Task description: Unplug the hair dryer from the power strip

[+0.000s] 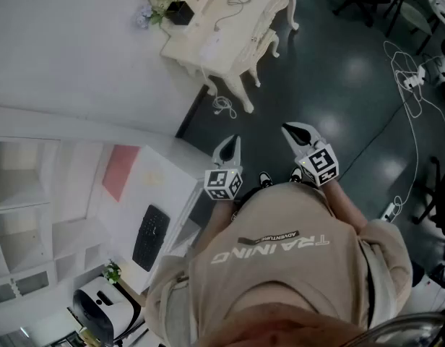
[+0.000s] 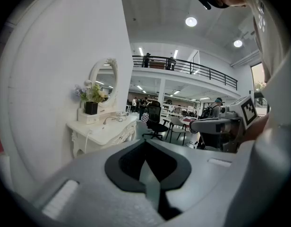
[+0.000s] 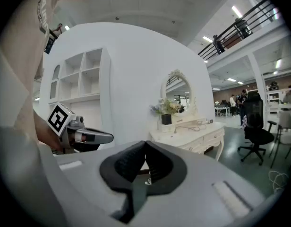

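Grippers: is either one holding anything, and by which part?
Nothing is held. The left gripper and the right gripper both have their jaws together with nothing between them.

Beyond the fingers (image 3: 127,164), a cream dressing table (image 3: 192,134) with oval mirror (image 3: 178,91) stands against a white wall (image 3: 131,70); white shelving (image 3: 81,77) left of them, dark glossy floor (image 1: 338,71)

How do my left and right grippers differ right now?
The left gripper points nearly straight ahead, the right gripper angles inward toward it. The left sits nearer the white desk, the right over dark floor. Both are shut and empty.
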{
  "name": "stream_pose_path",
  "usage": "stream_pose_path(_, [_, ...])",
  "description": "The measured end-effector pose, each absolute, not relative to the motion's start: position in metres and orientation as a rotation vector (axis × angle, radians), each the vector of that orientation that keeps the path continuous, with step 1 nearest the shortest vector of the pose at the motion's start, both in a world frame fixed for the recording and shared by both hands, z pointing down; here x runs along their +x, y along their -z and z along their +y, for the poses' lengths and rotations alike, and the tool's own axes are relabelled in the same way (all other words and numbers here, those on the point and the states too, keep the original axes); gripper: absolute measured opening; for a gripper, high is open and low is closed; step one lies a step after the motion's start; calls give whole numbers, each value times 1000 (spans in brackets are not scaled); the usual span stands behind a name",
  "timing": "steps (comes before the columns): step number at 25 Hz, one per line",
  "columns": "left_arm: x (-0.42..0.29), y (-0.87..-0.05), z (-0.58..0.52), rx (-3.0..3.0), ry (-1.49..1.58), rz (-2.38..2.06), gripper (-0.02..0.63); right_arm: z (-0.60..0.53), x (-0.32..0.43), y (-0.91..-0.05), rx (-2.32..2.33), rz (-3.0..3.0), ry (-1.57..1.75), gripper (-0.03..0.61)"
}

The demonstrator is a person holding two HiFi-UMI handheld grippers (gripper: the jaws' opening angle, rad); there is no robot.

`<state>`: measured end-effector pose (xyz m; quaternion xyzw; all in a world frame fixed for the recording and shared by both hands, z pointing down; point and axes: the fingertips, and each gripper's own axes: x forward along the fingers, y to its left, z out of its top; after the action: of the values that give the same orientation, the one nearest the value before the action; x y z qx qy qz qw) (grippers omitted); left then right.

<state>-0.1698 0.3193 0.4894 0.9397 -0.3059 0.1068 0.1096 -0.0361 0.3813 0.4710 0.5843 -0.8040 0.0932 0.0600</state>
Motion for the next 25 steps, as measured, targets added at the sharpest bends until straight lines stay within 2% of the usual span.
stream_pose_path(15, [-168, -486, 266, 2771, -277, -836, 3, 322, -43, -461, 1800, -2378, -244, 5])
stream_pose_path(25, [-180, -509, 210, 2772, -312, -729, 3, 273, -64, -484, 1862, -2313, -368, 5])
